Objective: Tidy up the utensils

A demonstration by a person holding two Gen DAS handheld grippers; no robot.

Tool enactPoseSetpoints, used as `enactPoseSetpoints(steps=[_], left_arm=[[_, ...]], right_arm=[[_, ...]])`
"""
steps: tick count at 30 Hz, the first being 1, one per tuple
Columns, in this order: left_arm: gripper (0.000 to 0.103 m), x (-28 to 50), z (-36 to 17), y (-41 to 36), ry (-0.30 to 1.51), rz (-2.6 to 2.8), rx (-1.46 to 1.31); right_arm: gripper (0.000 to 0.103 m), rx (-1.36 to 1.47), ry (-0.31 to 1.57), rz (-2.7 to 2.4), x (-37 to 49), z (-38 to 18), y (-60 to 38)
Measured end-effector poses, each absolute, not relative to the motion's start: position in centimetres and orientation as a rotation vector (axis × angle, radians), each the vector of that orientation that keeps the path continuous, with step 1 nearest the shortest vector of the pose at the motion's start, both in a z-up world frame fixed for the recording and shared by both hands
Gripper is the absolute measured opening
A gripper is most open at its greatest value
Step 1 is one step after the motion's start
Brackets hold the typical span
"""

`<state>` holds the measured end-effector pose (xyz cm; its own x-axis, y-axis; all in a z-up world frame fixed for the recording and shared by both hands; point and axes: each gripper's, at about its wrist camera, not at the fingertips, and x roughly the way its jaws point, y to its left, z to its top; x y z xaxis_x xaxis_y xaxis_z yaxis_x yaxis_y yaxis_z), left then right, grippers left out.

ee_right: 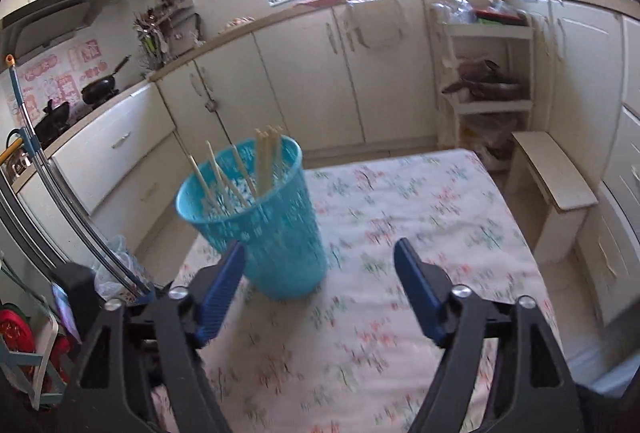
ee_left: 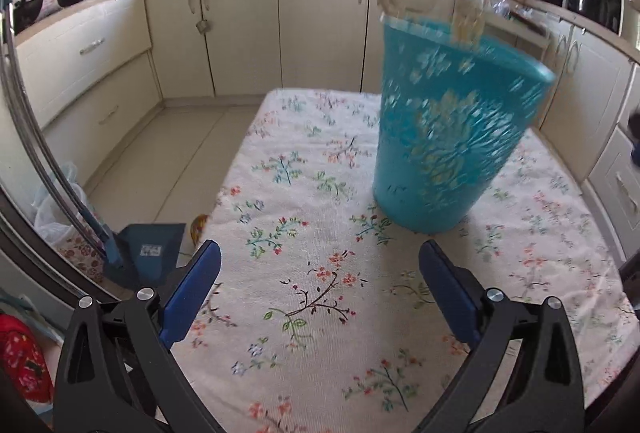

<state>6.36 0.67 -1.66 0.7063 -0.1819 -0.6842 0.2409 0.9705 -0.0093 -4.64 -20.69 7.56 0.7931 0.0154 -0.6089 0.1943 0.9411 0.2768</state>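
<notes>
A teal perforated plastic basket (ee_left: 448, 129) stands on the floral tablecloth (ee_left: 320, 273), blurred and leaning in the left wrist view. It also shows in the right wrist view (ee_right: 276, 233), holding several pale wooden chopsticks (ee_right: 264, 165) that stick up above its rim. Their tops show blurred in the left wrist view (ee_left: 468, 21). My left gripper (ee_left: 320, 265) is open and empty, just short of the basket. My right gripper (ee_right: 320, 269) is open and empty, with its left finger (ee_right: 220, 293) close beside the basket.
The table (ee_right: 420, 217) sits in a kitchen with cream cabinets (ee_left: 248, 25) behind. A blue dustpan (ee_left: 148, 253) and plastic bags lie on the floor at the left. A low wooden stool (ee_right: 548, 185) and a white shelf rack (ee_right: 484, 73) stand at the right.
</notes>
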Motion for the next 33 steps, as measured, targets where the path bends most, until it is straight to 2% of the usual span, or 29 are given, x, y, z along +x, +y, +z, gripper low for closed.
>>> enactPoseSetpoints(steps=[4, 10, 20, 24, 33], left_arm=[[0.095, 3.0, 1.8, 1.2, 0.683, -0.260, 0.096], [0.095, -2.8, 7.1, 2.0, 0.608, -0.260, 0.132], [0.095, -10.8, 13.6, 5.8, 0.600, -0.206, 0.097], [0.095, -13.4, 14.9, 7.6, 0.652, -0.217, 0.060], [0.095, -19.1, 15.4, 9.8, 0.600, -0.171, 0.058]], right_arm=[[0.090, 0.360, 0.674, -0.104, -7.3, 8.0, -19.6], [0.096, 0.351, 0.602, -0.076, -11.3, 11.5, -16.7], [0.096, 0.340, 0.476, -0.019, -18.5, 17.8, -12.9], [0.096, 0.305, 0.473, -0.013, -21.3, 18.1, -11.0], [0.096, 0.296, 0.462, -0.013, -25.9, 16.9, -8.4]])
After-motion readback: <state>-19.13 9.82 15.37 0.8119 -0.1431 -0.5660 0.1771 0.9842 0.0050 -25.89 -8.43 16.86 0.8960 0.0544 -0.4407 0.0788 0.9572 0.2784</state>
